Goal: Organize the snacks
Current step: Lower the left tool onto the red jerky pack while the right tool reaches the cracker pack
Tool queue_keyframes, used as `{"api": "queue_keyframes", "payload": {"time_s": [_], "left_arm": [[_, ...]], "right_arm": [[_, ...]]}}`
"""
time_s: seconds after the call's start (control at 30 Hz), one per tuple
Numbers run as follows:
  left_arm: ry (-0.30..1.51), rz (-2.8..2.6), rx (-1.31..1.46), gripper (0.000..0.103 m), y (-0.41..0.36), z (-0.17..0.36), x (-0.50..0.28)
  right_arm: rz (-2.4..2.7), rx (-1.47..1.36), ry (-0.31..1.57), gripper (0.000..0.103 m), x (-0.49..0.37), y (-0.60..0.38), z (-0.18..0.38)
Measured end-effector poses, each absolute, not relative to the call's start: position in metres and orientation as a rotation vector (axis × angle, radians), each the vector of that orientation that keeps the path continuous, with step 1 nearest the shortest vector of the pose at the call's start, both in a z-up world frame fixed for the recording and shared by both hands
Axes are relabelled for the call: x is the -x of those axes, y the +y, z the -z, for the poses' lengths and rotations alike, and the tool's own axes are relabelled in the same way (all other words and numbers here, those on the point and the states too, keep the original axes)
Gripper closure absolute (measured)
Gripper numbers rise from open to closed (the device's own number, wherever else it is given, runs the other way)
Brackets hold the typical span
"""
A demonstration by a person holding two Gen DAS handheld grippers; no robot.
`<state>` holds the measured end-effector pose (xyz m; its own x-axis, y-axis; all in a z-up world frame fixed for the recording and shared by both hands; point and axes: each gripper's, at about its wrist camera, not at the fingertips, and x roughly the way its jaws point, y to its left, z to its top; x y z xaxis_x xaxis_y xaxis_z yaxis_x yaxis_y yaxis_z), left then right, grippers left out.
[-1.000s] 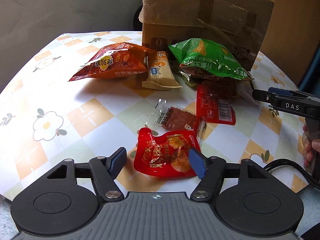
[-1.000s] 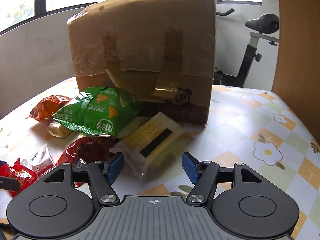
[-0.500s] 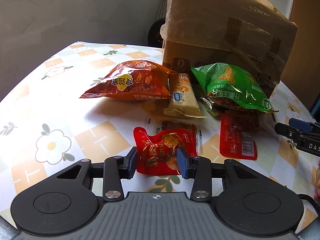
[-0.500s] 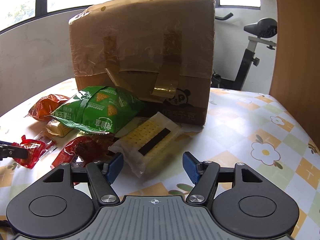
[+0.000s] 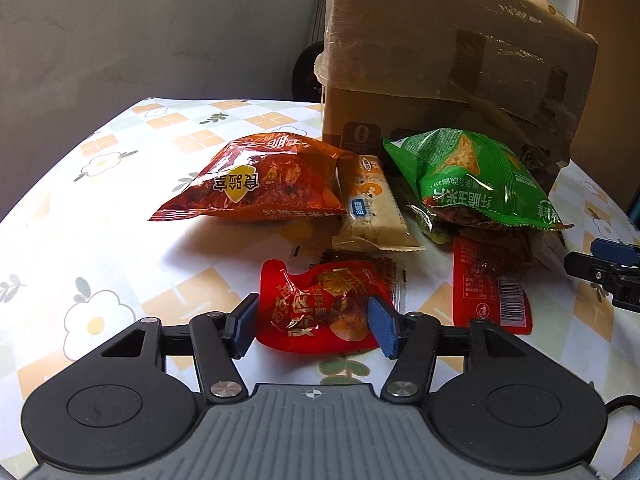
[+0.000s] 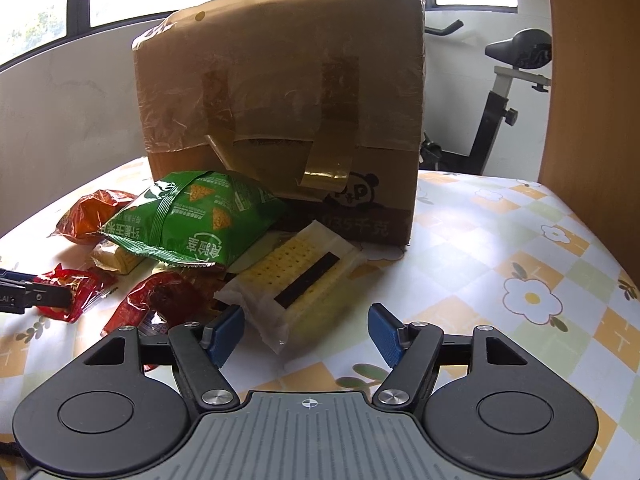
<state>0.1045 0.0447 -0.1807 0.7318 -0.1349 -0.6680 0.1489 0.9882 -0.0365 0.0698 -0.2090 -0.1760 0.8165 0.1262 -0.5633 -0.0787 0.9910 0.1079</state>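
Right wrist: cardboard box (image 6: 280,92) reads "35千克"; both grippers' fingers (image 6: 224,332) spread, empty.

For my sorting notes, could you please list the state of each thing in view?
Left tool: open, just reopened around the red pouch, pads clear.
Right tool: open, empty.
Green chip bag: sealed, resting on other snacks.
Cracker pack: sealed, flat.
Cardboard box: taped shut.

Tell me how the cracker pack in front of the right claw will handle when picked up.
The cracker pack probably stays fairly stiff, since the biscuits form a flat slab. They look brittle, so squeeze gently. Its clear wrapper looks glossy, possibly slippery.
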Motion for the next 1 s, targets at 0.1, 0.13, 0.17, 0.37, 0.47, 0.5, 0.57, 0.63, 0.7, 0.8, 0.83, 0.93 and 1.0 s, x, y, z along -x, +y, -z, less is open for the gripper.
{"api": "queue_keyframes", "payload": {"time_s": [0.1,0.13,0.17,0.37,0.47,0.5,0.57,0.63,0.7,0.8,0.83,0.93,1.0], "left_arm": [[0.702,0.130,0.030,0.064,0.050,0.180,-0.100],[0.694,0.126,0.051,0.067,0.052,0.178,-0.097],[0.685,0.123,0.053,0.074,0.052,0.177,-0.095],[0.666,0.137,0.074,0.075,0.055,0.176,-0.091],[0.660,0.138,0.072,0.075,0.054,0.176,-0.091],[0.658,0.139,0.069,0.075,0.053,0.177,-0.091],[0.655,0.141,0.062,0.074,0.053,0.177,-0.090],[0.655,0.142,0.062,0.074,0.053,0.178,-0.089],[0.659,0.144,0.061,0.074,0.053,0.179,-0.089],[0.660,0.144,0.061,0.074,0.053,0.180,-0.089],[0.661,0.143,0.062,0.073,0.053,0.180,-0.089],[0.662,0.140,0.064,0.072,0.053,0.181,-0.090],[0.663,0.137,0.063,0.071,0.052,0.181,-0.090]], "right_arm": [[-0.105,-0.093,0.623,0.038,-0.073,-0.210,0.176],[-0.101,-0.095,0.635,0.037,-0.075,-0.210,0.176],[-0.091,-0.101,0.651,0.036,-0.077,-0.211,0.175],[-0.052,-0.146,0.654,0.036,-0.095,-0.219,0.166],[-0.039,-0.215,0.643,0.036,-0.109,-0.226,0.161],[-0.034,-0.236,0.640,0.036,-0.114,-0.228,0.161],[-0.022,-0.262,0.644,0.036,-0.123,-0.228,0.163],[-0.021,-0.271,0.669,0.036,-0.132,-0.226,0.167],[-0.036,-0.263,0.699,0.035,-0.139,-0.222,0.173],[-0.037,-0.201,0.739,0.035,-0.145,-0.212,0.180],[-0.042,-0.185,0.742,0.037,-0.145,-0.211,0.180],[-0.064,-0.161,0.741,0.050,-0.141,-0.210,0.180],[-0.072,-0.142,0.733,0.053,-0.134,-0.211,0.180]]}}
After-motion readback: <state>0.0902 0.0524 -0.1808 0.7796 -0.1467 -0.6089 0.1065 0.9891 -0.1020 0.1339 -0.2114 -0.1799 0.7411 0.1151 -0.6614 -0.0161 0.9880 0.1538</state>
